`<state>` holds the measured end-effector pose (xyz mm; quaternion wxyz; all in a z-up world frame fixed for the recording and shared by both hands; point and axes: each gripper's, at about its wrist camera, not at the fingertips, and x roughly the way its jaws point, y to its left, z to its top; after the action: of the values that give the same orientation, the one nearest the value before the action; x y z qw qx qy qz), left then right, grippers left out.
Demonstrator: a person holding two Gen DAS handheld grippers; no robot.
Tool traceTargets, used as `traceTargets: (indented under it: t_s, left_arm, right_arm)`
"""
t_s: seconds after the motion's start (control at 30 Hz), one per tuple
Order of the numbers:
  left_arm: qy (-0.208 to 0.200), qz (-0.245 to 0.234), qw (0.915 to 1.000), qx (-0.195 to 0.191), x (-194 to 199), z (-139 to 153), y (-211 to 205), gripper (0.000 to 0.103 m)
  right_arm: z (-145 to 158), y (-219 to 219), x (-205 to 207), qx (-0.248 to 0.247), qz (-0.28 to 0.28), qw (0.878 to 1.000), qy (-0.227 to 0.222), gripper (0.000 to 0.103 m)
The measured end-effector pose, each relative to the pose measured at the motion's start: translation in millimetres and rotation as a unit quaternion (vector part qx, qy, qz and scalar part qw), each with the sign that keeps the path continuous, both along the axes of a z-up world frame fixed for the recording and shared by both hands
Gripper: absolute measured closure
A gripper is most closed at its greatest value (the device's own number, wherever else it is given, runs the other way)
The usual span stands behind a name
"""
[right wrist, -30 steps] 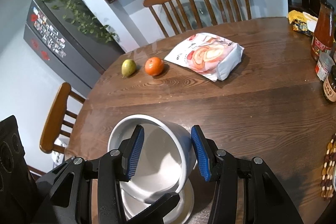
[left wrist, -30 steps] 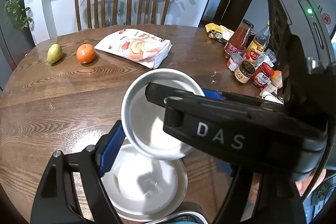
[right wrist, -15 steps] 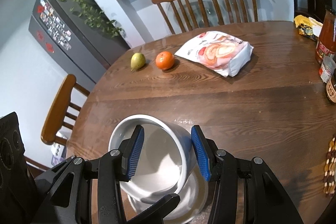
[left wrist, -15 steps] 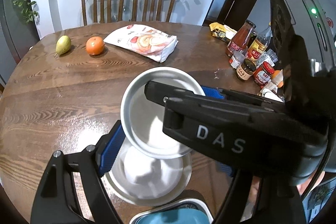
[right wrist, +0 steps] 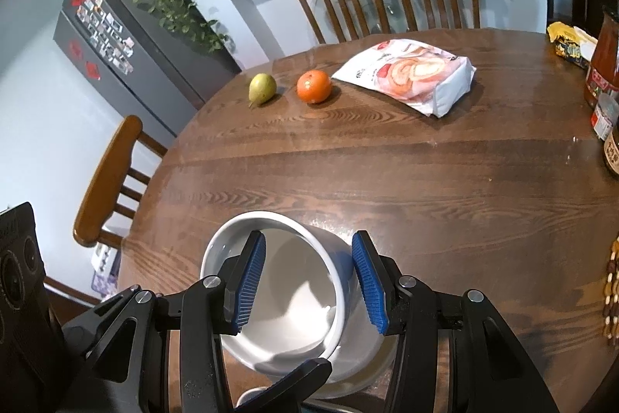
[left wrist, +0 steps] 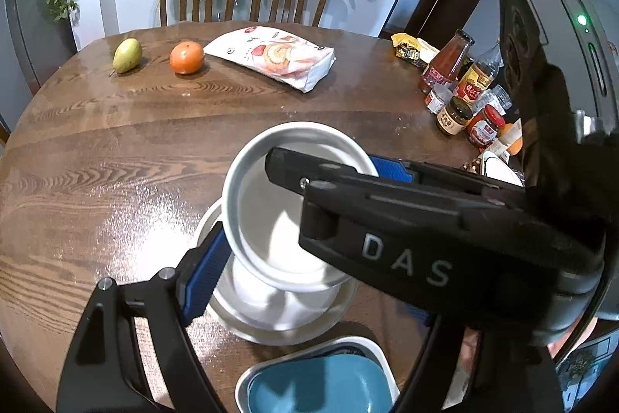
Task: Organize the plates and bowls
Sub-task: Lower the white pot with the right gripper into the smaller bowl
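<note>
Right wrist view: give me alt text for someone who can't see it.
The right hand-held gripper pinches the wall of a tilted white bowl, one finger inside and one outside, above a white plate on the wooden table. Beyond lie a pear, an orange and a snack bag.

White letters "DAS" are showing on the black gripper body (left wrist: 406, 258) at four o'clock; bottle and jar labels are staying illegible.

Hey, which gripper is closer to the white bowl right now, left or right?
Right. The right gripper is clamped on the tilted white bowl, one finger inside, one outside its wall. The left gripper sits open beside it, blue pad near the rim, not gripping.
</note>
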<state>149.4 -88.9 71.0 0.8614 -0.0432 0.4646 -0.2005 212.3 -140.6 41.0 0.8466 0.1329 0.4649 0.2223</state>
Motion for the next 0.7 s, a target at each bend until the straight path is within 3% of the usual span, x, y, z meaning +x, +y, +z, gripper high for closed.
traceTargets:
  t_s: [0.37,0.7]
  left_arm:
    - [0.039,0.008,0.9990,-0.020,-2,-14,12,0.026]
    - [0.114,-0.006,0.9917,-0.059,10,-36,15,0.027]
  right_arm:
    - [-10,20,-2,-0.033,0.019,0.999,0.011,0.053]
    - [-23,22,5,-0.048,0.018,0.998,0.033,0.053]
